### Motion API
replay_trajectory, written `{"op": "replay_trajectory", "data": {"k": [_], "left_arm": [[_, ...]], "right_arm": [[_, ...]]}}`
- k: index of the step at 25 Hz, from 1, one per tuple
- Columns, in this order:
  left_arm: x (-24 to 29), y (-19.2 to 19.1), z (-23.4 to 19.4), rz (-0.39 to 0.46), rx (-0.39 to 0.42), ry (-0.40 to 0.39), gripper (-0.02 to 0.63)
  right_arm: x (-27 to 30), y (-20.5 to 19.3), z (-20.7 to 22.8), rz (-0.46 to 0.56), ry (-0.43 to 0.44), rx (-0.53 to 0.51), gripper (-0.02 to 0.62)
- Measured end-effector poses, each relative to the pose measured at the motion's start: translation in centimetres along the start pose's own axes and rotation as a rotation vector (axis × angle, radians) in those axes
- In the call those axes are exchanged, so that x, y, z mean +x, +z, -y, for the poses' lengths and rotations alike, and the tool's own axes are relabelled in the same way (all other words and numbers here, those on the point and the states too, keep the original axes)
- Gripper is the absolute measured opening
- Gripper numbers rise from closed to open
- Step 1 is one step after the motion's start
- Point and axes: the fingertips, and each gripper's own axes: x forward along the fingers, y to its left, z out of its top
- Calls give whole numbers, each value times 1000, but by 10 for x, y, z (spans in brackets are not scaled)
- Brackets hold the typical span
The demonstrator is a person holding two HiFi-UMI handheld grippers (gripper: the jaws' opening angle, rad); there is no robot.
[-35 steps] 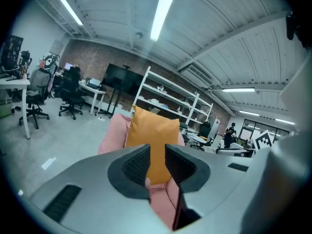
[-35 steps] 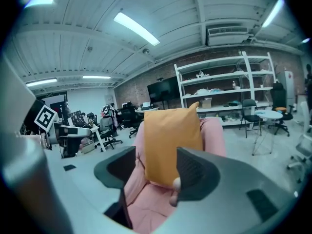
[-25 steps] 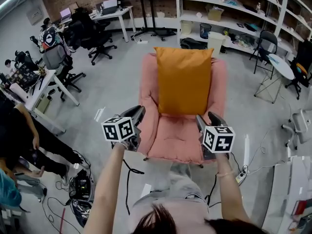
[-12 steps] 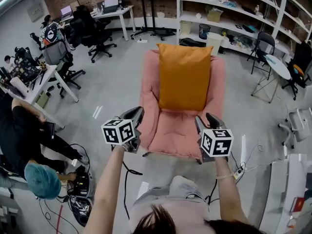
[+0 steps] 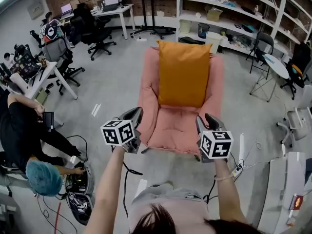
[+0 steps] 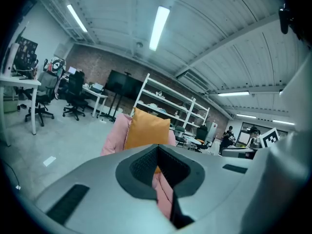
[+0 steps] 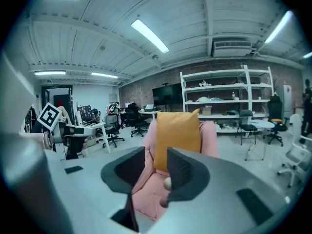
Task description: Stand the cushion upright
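No words or numbers can be read. The left cube [image 5: 118, 131] and the right cube [image 5: 217, 144] show only black-and-white squares.

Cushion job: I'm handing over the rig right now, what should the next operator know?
Left gripper: shut, empty, short of the chair.
Right gripper: half open, jaws have just been closing, nothing between them.
Cushion: upright on the seat, leaning against the chair back, neither gripper touching.
Done: cushion stands.
Left: likely nothing but checking it stays up.

Left gripper [image 5: 137, 113] fingers together; right gripper [image 5: 206, 118] fingers part-open, closing, empty.
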Motion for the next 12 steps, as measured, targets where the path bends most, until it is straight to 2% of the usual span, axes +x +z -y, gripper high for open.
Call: {"op": "replay_trajectory", "data": {"k": [12], "left_arm": [[-47,-18,23,26,-17,16,-2]], "right_arm": [[-42,-8,-24,7,32,-50,130]]}}
